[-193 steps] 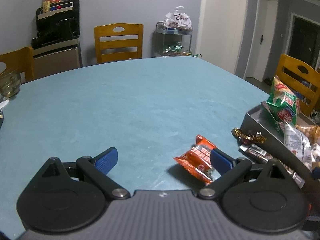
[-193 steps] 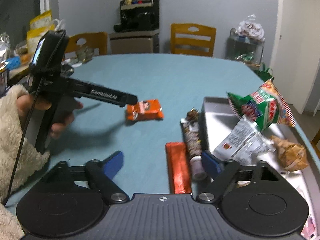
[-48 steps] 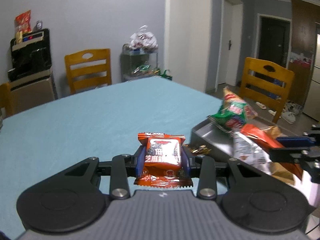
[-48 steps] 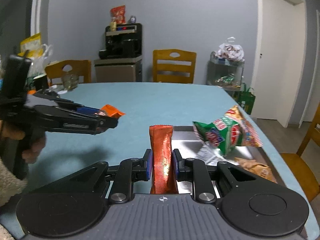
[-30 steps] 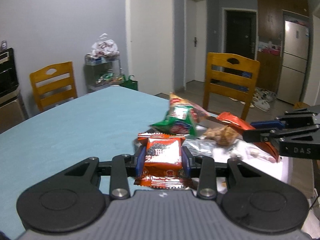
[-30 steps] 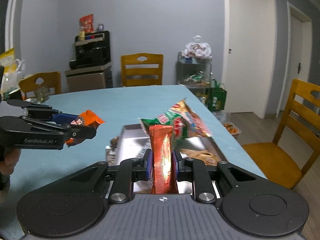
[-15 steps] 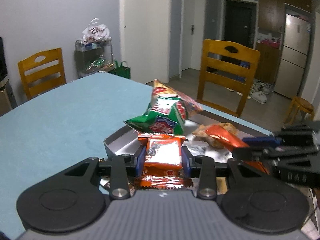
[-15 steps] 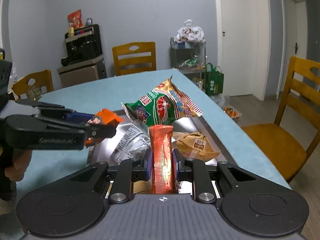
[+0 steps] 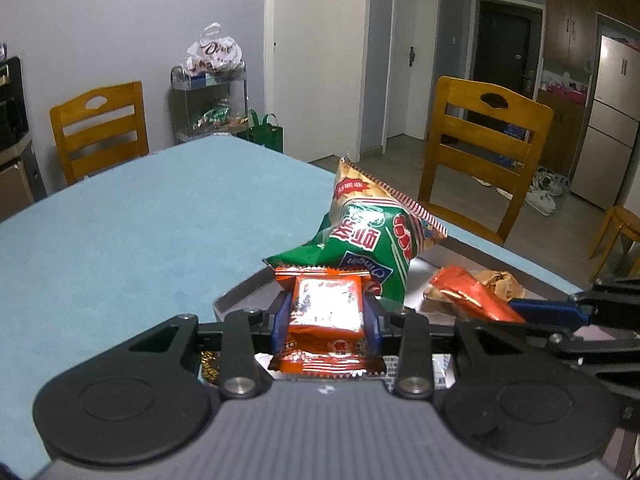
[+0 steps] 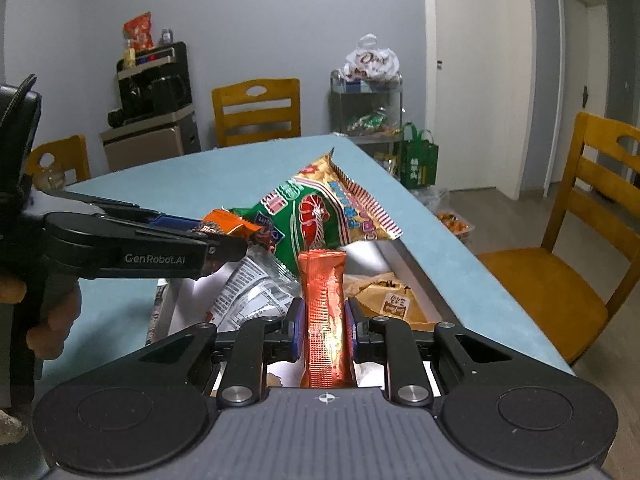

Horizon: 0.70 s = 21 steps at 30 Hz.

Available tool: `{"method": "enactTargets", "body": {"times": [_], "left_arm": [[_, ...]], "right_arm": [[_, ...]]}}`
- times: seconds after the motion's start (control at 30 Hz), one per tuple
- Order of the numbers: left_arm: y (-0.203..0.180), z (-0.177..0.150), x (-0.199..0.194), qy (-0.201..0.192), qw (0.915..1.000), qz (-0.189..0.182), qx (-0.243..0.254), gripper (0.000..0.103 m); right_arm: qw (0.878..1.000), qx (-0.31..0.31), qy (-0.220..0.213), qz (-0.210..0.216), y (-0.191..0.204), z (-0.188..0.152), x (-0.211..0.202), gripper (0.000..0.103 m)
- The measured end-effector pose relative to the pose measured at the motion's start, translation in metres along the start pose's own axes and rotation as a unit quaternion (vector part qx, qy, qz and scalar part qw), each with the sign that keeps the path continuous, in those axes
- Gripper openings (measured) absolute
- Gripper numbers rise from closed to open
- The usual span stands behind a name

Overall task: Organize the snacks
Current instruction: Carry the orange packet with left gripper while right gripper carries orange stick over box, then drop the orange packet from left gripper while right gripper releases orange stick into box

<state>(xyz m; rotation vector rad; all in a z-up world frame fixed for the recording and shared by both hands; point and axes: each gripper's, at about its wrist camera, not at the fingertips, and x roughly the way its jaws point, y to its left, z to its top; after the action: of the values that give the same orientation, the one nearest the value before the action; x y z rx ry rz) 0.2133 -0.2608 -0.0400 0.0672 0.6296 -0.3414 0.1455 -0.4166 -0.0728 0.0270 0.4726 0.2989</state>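
Snacks now over the tray (image 10: 416,276): left hand-held gripper (image 9: 326,314) clamps orange packet (image 9: 326,312), right hand-held gripper (image 10: 323,322) clamps red stick (image 10: 322,300); both carried in from tabletop (image 9: 140,232), drop pending.

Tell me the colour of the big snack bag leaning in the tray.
Mainly green, with a yellow top and red-and-white striped edge; the snack bag shows best in the right wrist view.

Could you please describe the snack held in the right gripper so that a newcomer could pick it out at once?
Start at the metal tray on the blue table. Above its near end, the right gripper clamps a long orange-red stick pack. It is slim and upright, unlike the squat orange packet and the big green bag.
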Motion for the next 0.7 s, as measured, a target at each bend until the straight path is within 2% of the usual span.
{"method": "enactTargets", "body": {"times": [0.27, 0.5, 0.6, 0.63, 0.7], "left_arm": [[0.000, -0.003, 0.007, 0.010, 0.9998, -0.017, -0.007, 0.035], [0.000, -0.003, 0.005, 0.012, 0.9997, -0.019, -0.010, 0.038], [0.001, -0.003, 0.002, 0.009, 0.9997, -0.019, -0.010, 0.046], [0.000, -0.003, 0.000, 0.007, 0.9998, -0.018, -0.009, 0.053], [0.000, -0.003, -0.003, 0.001, 0.9998, -0.016, -0.008, 0.063]], "right_arm": [[1.000, 0.000, 0.017, -0.001, -0.002, -0.002, 0.004, 0.023], [1.000, -0.001, 0.011, 0.000, -0.001, -0.002, 0.001, 0.023], [1.000, 0.001, 0.008, 0.000, -0.001, 0.000, -0.002, 0.027], [1.000, 0.002, 0.006, -0.001, -0.001, 0.000, -0.003, 0.029], [1.000, 0.003, 0.001, -0.001, 0.000, 0.000, -0.006, 0.040]]}}
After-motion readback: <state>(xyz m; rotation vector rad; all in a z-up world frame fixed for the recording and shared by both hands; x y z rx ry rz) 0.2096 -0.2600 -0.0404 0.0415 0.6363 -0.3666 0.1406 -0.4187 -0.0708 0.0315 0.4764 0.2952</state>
